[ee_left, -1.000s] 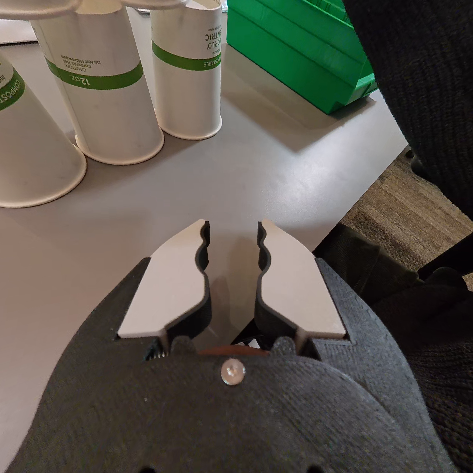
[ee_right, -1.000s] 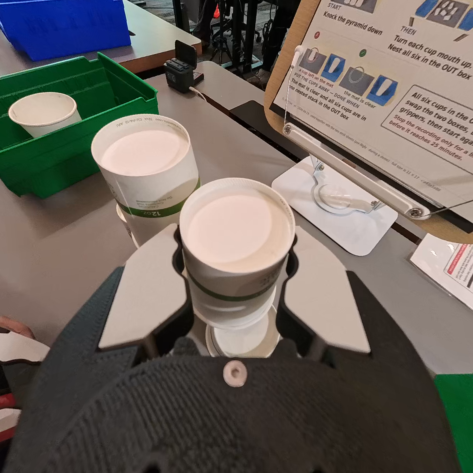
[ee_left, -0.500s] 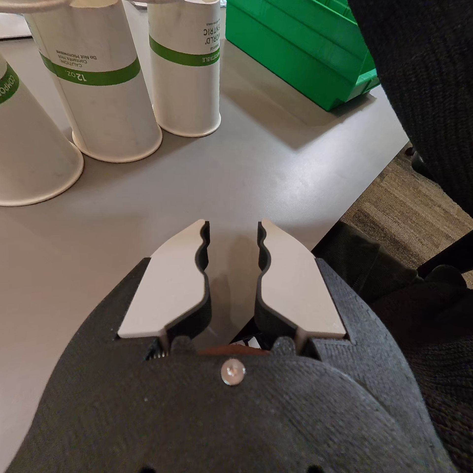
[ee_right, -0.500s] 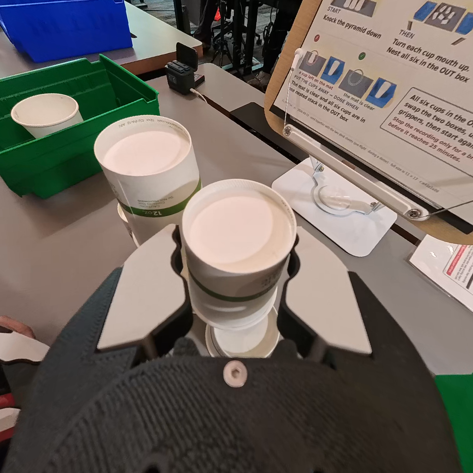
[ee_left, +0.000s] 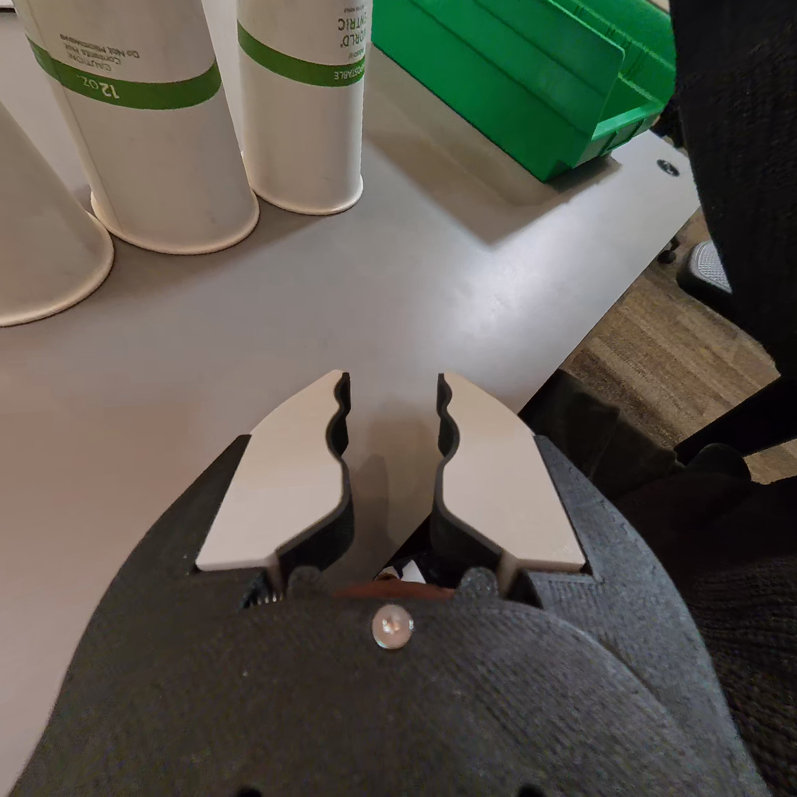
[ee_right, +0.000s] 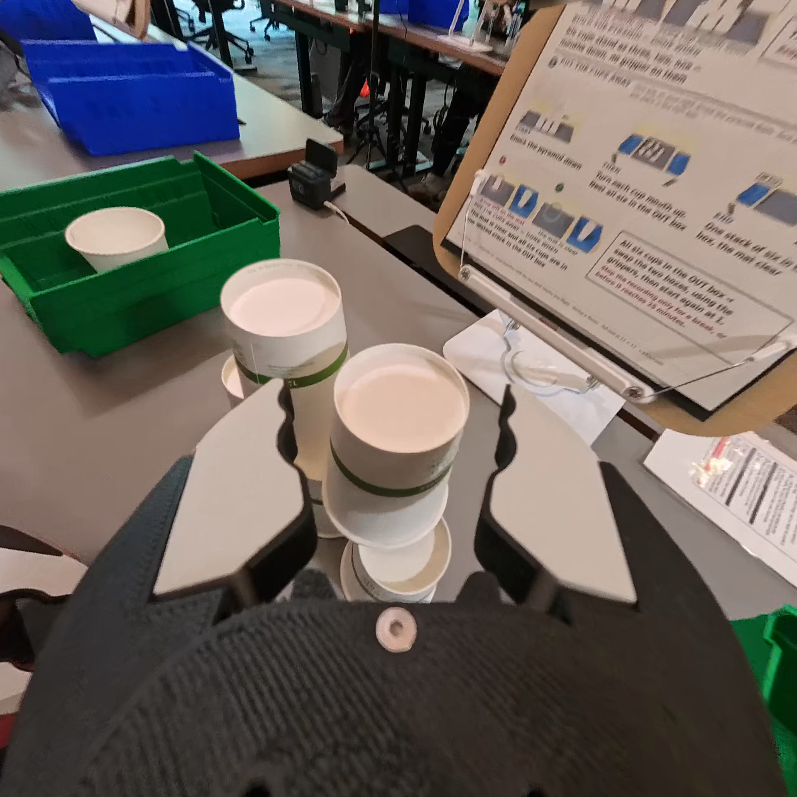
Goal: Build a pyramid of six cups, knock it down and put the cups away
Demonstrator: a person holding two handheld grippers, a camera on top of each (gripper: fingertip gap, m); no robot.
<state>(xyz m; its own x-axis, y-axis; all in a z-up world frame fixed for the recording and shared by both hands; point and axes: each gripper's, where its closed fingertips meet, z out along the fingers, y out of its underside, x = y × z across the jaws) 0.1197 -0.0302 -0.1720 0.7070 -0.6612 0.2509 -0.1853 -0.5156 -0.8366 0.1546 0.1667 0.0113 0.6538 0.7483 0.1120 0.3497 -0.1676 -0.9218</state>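
Note:
My right gripper is open wide around an upside-down white paper cup with a green band. Its fingers stand apart from the cup on both sides. That cup leans a little and rests on a lower cup. A second raised upside-down cup stands just behind on the left. My left gripper is open with a narrow gap and empty, low over the grey table. Three upside-down cups stand ahead of it on the left, the nearest and another side by side.
A green bin at the left holds one upright cup; a blue bin lies behind it. An instruction board on a stand is at the right. In the left wrist view a green bin and the table's edge are at the right.
My right gripper has opened and let go of the cup, which now leans slightly. The right view has drawn back and up. My left gripper has moved a little nearer the cups.

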